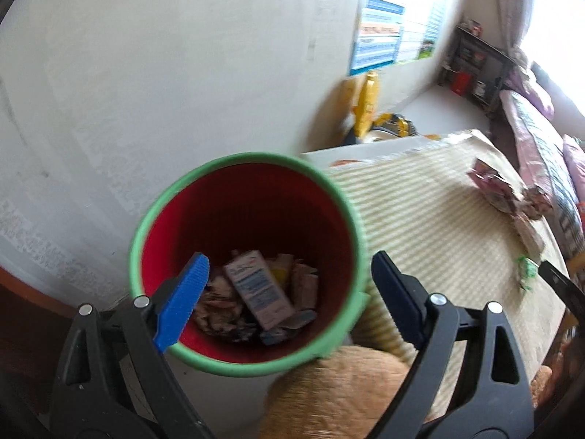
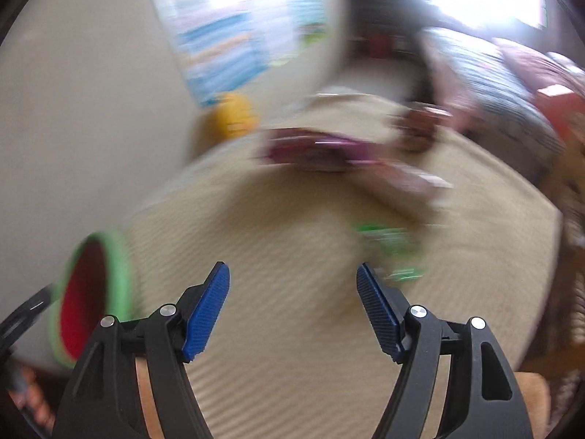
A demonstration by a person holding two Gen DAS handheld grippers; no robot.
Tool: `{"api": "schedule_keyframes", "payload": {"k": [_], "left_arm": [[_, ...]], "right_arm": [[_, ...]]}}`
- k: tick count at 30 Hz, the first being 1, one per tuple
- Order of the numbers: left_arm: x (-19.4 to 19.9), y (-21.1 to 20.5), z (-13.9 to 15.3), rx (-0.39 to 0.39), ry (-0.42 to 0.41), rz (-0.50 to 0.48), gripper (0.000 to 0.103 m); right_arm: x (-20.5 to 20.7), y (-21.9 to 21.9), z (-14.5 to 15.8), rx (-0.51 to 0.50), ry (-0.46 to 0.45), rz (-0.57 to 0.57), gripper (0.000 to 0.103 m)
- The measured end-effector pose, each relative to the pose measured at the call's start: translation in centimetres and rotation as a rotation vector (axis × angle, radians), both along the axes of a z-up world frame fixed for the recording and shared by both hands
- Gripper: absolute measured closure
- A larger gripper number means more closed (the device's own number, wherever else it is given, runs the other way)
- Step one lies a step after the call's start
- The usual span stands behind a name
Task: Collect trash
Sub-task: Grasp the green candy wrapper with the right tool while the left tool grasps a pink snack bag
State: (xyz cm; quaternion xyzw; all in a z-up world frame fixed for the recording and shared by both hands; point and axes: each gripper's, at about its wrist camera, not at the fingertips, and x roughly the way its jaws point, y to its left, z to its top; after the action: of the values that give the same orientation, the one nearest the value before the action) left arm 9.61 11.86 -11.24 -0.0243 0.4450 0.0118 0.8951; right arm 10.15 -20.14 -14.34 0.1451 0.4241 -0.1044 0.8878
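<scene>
Tan plush fabric (image 1: 340, 395) sits right under our left claw (image 1: 289, 281), which hangs spread and empty over the red bin with the green rim (image 1: 245, 263); a small carton (image 1: 256, 292) and scraps already lie at its bottom. Our right claw (image 2: 292, 292) is spread too, holding nothing, above the ribbed beige mat (image 2: 292, 366). We judge the green wrapper (image 2: 391, 252) just ahead of it the likeliest next pick (the right view is badly blurred, so aim could slip). Thin and flat, it may slide away under the pads. Purple wrappers (image 2: 329, 150) lie farther off, and the bin stands well to the left, so a hasty carry could knock its rim.
</scene>
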Motion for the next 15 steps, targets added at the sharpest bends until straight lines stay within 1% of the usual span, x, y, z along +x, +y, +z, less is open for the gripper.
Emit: {"api": "schedule_keyframes", "payload": {"k": [1, 3, 6, 8, 9, 11, 12, 13, 15], "left_arm": [[0.0, -1.2, 0.2, -0.006, -0.001, -0.024, 0.015], [0.0, -3.1, 0.4, -0.008, -0.007, -0.06, 0.015], [0.2, -5.5, 0.6, -0.022, -0.005, -0.107, 0.015], [0.7, -7.4, 0.7, -0.04, 0.001, -0.13, 0.015], [1.1, -8.5, 0.7, -0.042, -0.001, -0.143, 0.015], [1.7, -10.3, 0.8, -0.035, -0.01, -0.164, 0.015], [2.3, -11.6, 0.9, -0.034, -0.014, -0.185, 0.015], [2.9, -12.5, 0.9, -0.04, -0.014, -0.201, 0.015], [4.6, -14.5, 0.7, -0.074, 0.004, -0.225, 0.013]], "right_arm": [[0.2, -1.1, -0.5, -0.011, 0.009, -0.018, 0.034], [1.0, -2.7, -1.5, -0.018, 0.038, -0.019, 0.034], [2.7, -3.7, -3.2, -0.046, 0.076, 0.007, 0.034], [3.8, -4.0, -4.4, -0.032, 0.103, 0.039, 0.035], [3.8, -4.0, -4.9, -0.016, 0.109, 0.057, 0.039], [4.2, -4.3, -5.5, 0.01, 0.133, 0.084, 0.071], [4.0, -4.4, -5.8, 0.025, 0.136, 0.093, 0.079], [3.7, -4.5, -5.7, 0.037, 0.132, 0.096, 0.088], [2.4, -4.9, -5.4, 0.071, 0.102, 0.102, 0.088]]}}
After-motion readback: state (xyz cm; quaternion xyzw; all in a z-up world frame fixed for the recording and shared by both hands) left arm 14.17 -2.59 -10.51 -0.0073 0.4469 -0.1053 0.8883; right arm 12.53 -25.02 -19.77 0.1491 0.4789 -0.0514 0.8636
